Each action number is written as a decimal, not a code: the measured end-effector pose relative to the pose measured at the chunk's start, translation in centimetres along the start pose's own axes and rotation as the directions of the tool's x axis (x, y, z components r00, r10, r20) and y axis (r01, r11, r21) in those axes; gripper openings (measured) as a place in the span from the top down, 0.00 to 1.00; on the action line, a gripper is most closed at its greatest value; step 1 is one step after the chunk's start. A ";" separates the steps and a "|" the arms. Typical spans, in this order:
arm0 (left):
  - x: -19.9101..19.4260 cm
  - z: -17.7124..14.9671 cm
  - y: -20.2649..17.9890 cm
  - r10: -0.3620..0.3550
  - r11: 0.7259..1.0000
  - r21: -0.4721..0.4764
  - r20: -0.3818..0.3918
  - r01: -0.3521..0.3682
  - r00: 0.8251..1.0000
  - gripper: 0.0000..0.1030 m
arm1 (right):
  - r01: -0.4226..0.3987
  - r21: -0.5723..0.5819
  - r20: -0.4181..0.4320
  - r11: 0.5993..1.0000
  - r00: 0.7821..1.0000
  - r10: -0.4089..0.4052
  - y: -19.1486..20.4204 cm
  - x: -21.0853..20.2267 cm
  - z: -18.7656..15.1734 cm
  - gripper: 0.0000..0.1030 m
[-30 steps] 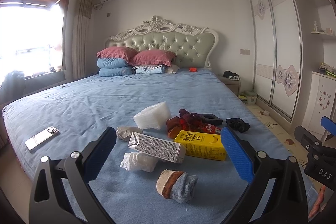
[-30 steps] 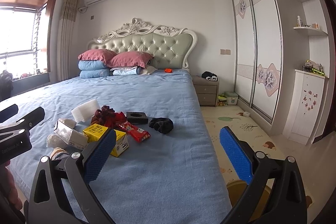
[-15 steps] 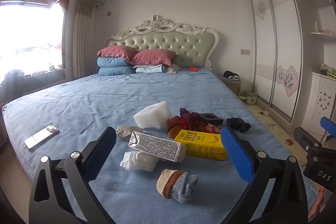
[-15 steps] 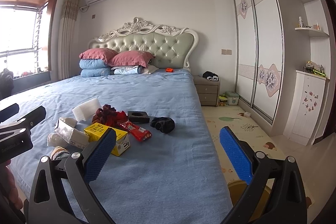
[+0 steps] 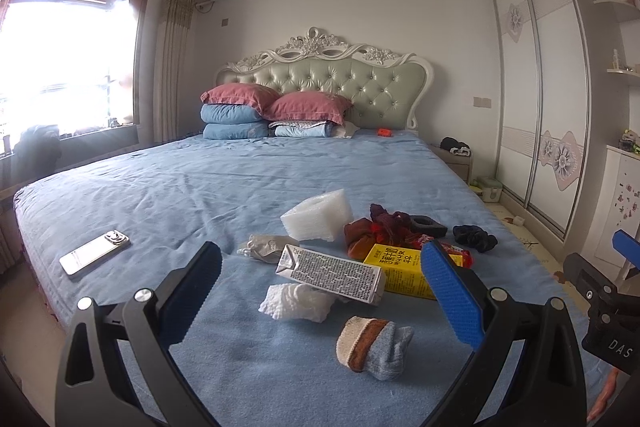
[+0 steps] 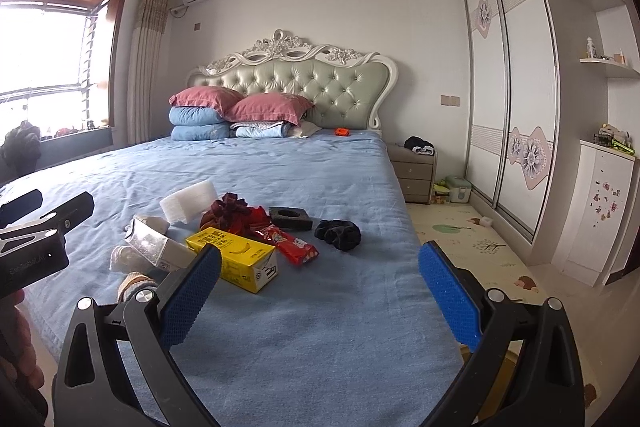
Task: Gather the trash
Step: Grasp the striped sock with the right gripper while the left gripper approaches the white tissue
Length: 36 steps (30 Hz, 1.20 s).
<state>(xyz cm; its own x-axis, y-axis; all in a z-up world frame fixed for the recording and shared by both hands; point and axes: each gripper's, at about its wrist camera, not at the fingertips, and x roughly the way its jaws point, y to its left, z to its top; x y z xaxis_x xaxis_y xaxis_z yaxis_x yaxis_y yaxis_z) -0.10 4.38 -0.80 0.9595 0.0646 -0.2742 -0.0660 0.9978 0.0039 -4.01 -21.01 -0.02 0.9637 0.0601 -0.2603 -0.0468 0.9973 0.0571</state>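
Two grippers, both w/ jaws spread wide and nothing between them: left gripper (image 5: 320,291) hangs over the near end of the bed, right gripper (image 6: 320,291) sits further right, half over the bed edge and floor.

Nothing picked up yet, by the look of it. The trash is bunched on the blue bedsheet (image 5: 200,187) near the foot: silver carton (image 5: 332,273) lying flat, its far end resting on the yellow carton (image 5: 404,269); crumpled white tissue (image 5: 298,303) just in front and partly under the silver one; grey crumpled wrapper (image 5: 266,247) behind it; white foam block (image 5: 318,215) further back; red snack wrapper (image 6: 294,247) beside the yellow carton.

Best first grab, imo: the silver carton, since it's on top and closest to the left gripper. Close across its narrow width, not its length, and lift straight up so the tissue and yellow carton don't drag. Tissue is soft, so pinch low against the sheet.

Prob. not trash, leave alone: rolled sock (image 5: 374,345), dark red cloth (image 5: 380,227), black scrunchie (image 5: 474,238), phone (image 5: 94,251) well off to the left.

Room: tufted headboard (image 5: 340,87), stacked pillows (image 5: 256,111), bright window (image 5: 60,67), sliding wardrobe (image 6: 508,87), nightstand (image 6: 414,171). No bin clearly visible; a round brownish rim shows low behind the right gripper, can't tell what it is.
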 end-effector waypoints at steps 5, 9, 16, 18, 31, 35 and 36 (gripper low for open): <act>0.3 -0.2 2.7 0.029 0.999 -0.035 -0.027 -0.030 0.999 0.03 | -0.079 -0.028 -0.022 0.996 0.997 0.079 2.5 0.3 -0.2 0.08; 0.5 -0.6 4.8 0.057 0.997 -0.054 -0.049 -0.059 0.997 0.03 | -0.161 -0.050 -0.062 0.986 0.985 0.158 4.9 0.9 -0.3 0.08; 0.8 -1.6 7.5 0.085 0.995 -0.040 -0.078 -0.088 0.993 0.04 | -0.276 -0.075 -0.173 0.958 0.950 0.260 8.8 2.6 -1.1 0.08; 1.1 -1.8 8.0 0.089 0.995 -0.029 -0.088 -0.092 0.992 0.04 | -0.292 -0.089 -0.194 0.952 0.943 0.271 10.0 3.1 -1.4 0.08; 3.2 -2.7 10.3 0.084 0.996 -0.004 -0.140 -0.086 0.987 0.04 | -0.305 -0.076 -0.357 0.949 0.898 0.259 13.8 7.6 -2.6 0.08; 3.8 -2.9 10.2 0.062 0.998 -0.004 -0.153 -0.063 0.986 0.04 | -0.310 -0.059 -0.421 0.949 0.870 0.258 14.3 9.2 -3.3 0.51; 3.9 -3.0 10.0 0.056 0.998 -0.003 -0.155 -0.057 0.986 0.04 | -0.327 -0.047 -0.432 0.944 0.859 0.275 14.2 9.4 -3.4 0.54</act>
<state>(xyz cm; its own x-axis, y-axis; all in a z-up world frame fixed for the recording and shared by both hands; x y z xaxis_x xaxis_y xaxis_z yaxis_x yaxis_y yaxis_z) 2.18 14.61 -4.68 0.9004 0.1174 -0.4189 -0.1218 0.9924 0.0163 3.47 -6.11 -4.95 0.7007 0.3449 -0.6245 -0.3714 0.9238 0.0934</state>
